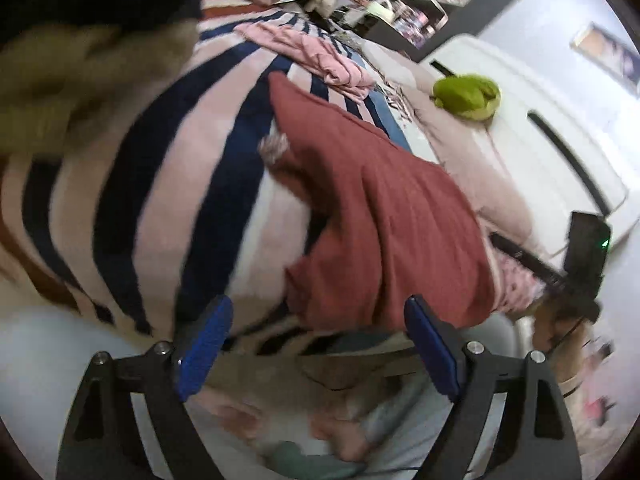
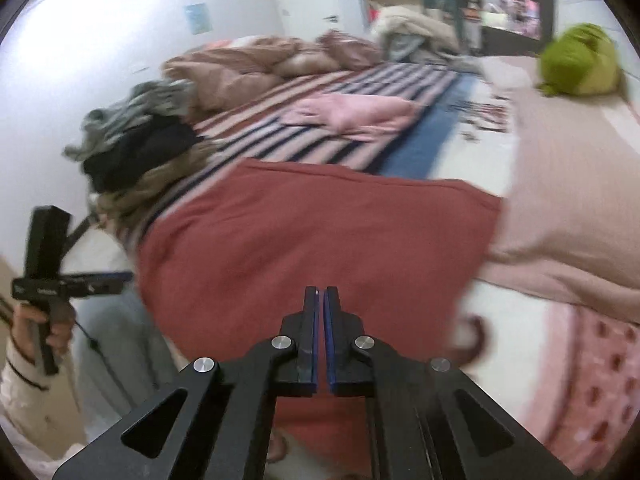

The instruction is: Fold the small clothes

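Two grippers work over one brick-red garment (image 2: 304, 232) spread on a bed. The right gripper (image 2: 320, 312) has its blue-padded fingers (image 2: 330, 340) pressed together with barely a slit between them; the red cloth lies under and ahead of the tips and drops below the linkage, but the pads hide the pinch point, so whether fabric is caught there cannot be told. The left gripper (image 1: 318, 344) has its fingers (image 1: 430, 352) spread wide, with nothing between them; the same red garment (image 1: 380, 220) lies just beyond and slightly right of the tips, its near edge hanging off the mattress.

Much is smeared by motion blur. To the left of the left fingers, a tan and black heap (image 1: 80, 40) of clothes fills the corner, its items indistinguishable. Beyond the garment's right edge in the left wrist view, only part of the other gripper's black body shows, with a green light. In the right wrist view a hand (image 2: 48, 332) grips the left tool's handle at the far left, cut off at the sleeve.

The bed carries a blanket striped navy and pink (image 1: 160, 160); a crumpled pink garment (image 2: 352, 116) lies well beyond the fingers on it. A green plush toy (image 2: 580, 60) sits far off to the right on a pale pink cover (image 2: 560, 208). Behind stand white walls and cluttered dark shelves (image 1: 440, 0).
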Demonstrator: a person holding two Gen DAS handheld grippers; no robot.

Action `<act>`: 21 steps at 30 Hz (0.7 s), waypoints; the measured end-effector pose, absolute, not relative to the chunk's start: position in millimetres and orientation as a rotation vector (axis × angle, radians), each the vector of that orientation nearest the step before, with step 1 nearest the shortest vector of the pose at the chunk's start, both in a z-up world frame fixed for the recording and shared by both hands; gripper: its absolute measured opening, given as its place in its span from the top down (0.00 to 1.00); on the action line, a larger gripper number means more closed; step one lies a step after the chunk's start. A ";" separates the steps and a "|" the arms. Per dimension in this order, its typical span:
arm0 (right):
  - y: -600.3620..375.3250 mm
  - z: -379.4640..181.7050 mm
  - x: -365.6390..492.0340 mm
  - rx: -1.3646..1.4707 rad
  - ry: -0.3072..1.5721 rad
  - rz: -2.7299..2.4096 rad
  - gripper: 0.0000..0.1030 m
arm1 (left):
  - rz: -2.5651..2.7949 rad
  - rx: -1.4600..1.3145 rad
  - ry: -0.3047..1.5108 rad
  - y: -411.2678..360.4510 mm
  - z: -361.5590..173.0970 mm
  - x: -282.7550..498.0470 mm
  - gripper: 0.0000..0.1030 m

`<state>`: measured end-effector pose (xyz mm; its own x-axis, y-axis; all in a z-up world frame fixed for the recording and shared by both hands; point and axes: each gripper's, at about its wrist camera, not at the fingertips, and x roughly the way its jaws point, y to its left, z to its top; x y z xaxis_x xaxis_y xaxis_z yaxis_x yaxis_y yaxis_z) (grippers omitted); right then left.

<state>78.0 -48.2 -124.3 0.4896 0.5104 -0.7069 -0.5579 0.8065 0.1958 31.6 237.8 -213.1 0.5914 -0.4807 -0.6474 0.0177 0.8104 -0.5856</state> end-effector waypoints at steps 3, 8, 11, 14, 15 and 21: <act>-17.4 -138.3 82.4 -0.056 0.880 0.706 1.00 | -0.341 -0.667 0.895 229.7 -225.4 28.0 0.17; 6.0 -184.7 94.9 -0.090 0.965 0.678 1.00 | -0.392 -0.778 0.845 202.5 -242.0 42.2 0.18; 2.4 -182.6 100.1 -0.039 0.976 0.684 1.00 | -0.354 -0.774 0.821 189.8 -241.0 53.6 0.21; -0.5 -182.8 102.3 -0.025 0.986 0.695 1.00 | -0.301 -0.794 0.795 187.0 -235.2 56.5 0.49; -1.9 -182.8 101.1 -0.027 0.984 0.695 1.00 | -0.289 -0.786 0.774 188.1 -231.3 56.0 0.64; 1.1 -182.0 97.9 -0.032 0.969 0.697 1.00 | -0.260 -0.713 0.723 182.9 -208.7 62.7 0.73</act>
<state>97.9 1.1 -182.0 0.3687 0.5288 -0.7645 -0.5563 0.7844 0.2743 62.7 182.9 -208.7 0.7310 -0.4502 -0.5128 -0.0194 0.7375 -0.6751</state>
